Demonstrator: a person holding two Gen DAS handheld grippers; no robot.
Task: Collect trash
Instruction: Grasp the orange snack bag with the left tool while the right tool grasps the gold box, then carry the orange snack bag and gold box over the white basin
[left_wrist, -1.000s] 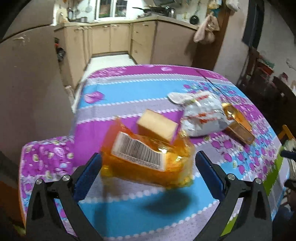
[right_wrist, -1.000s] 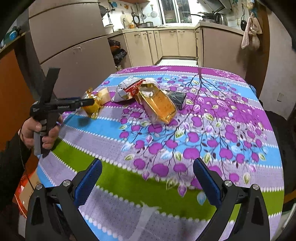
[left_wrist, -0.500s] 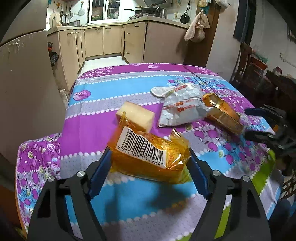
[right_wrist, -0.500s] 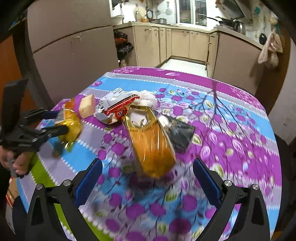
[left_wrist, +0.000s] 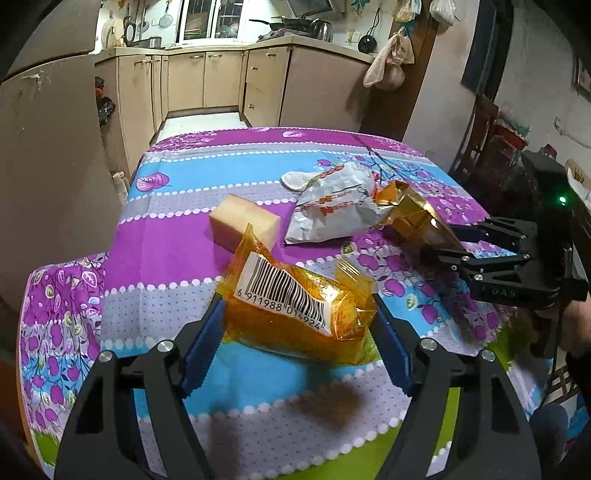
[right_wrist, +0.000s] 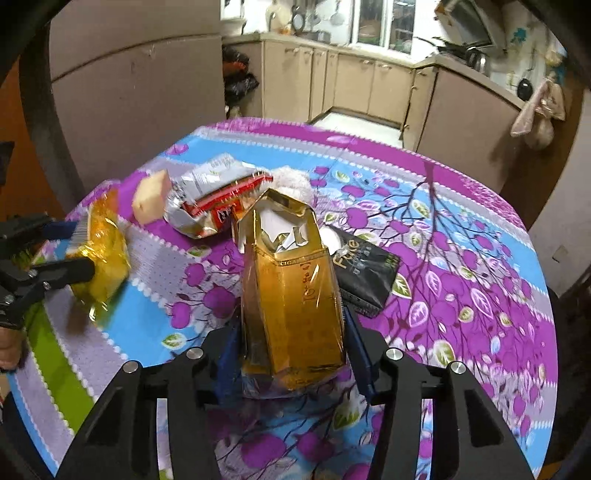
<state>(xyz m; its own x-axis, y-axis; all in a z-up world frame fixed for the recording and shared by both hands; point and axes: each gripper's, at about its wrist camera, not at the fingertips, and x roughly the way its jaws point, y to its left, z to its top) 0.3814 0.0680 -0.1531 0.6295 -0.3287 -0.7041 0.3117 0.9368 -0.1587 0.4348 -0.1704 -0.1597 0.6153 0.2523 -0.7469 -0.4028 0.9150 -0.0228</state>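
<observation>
An orange plastic wrapper (left_wrist: 280, 291) with a barcode label hangs a little above the table, and my left gripper (left_wrist: 297, 304) is shut on its two sides. The right wrist view shows the same wrapper (right_wrist: 103, 251) in the left gripper (right_wrist: 55, 254) at the far left. A gold foil box (right_wrist: 291, 280) with a torn-open top stands between the jaws of my right gripper (right_wrist: 291, 321). Those jaws are closing, and their blue pads lie against its sides. In the left wrist view the gold box (left_wrist: 417, 218) and right gripper (left_wrist: 439, 240) sit at the right.
On the flowered tablecloth (left_wrist: 166, 240) lie a pale yellow block (left_wrist: 240, 221), a crumpled silver snack bag (left_wrist: 332, 206) and a white scrap (left_wrist: 295, 179). A black packet (right_wrist: 365, 273) lies just right of the gold box. Kitchen cabinets stand beyond the table; chairs are at the right.
My left jaws narrowed onto the orange wrapper and lifted it off the yellow block. The right gripper travelled across the table to the gold box, and its jaws narrowed around it.
</observation>
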